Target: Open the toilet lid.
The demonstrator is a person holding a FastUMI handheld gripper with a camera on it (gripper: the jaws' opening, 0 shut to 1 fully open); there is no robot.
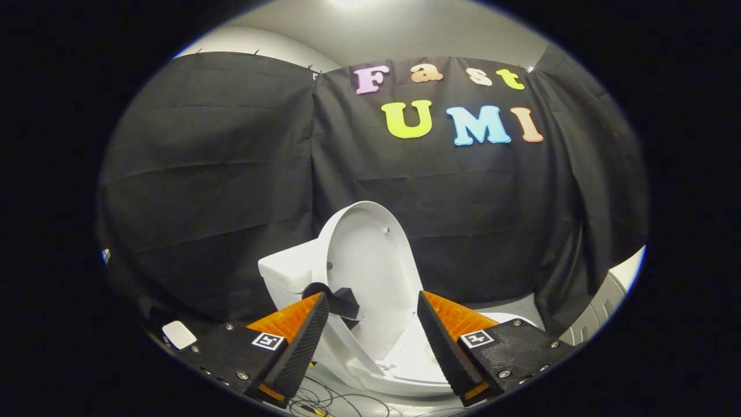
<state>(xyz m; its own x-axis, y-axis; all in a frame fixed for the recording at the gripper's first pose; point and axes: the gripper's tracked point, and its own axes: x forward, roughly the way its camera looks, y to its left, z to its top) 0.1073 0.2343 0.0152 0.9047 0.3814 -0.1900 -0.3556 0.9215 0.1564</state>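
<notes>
Lid [370, 272] of the toilet [289, 272] stands raised at lower centre of the frame, just beyond the gripper [373, 307], whose fingers are spread wide and hold nothing. Judging by its lean, push it gently back until it rests. Apart from the wall cloth, no writing is legible.

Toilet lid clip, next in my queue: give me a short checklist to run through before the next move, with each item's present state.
1. White plastic toilet lid raised upright: ok.
2. Lid resting against the white ceramic tank: cannot tell.
3. Tongs open, fingers apart: ok.
4. Tongs pressing on the lid: not ok; lid stands between and beyond the fingers, ungripped.
5. White seat ring down on the bowl: ok.
6. Thin cables on the floor under the fingers, out of the way: cannot tell.
</notes>
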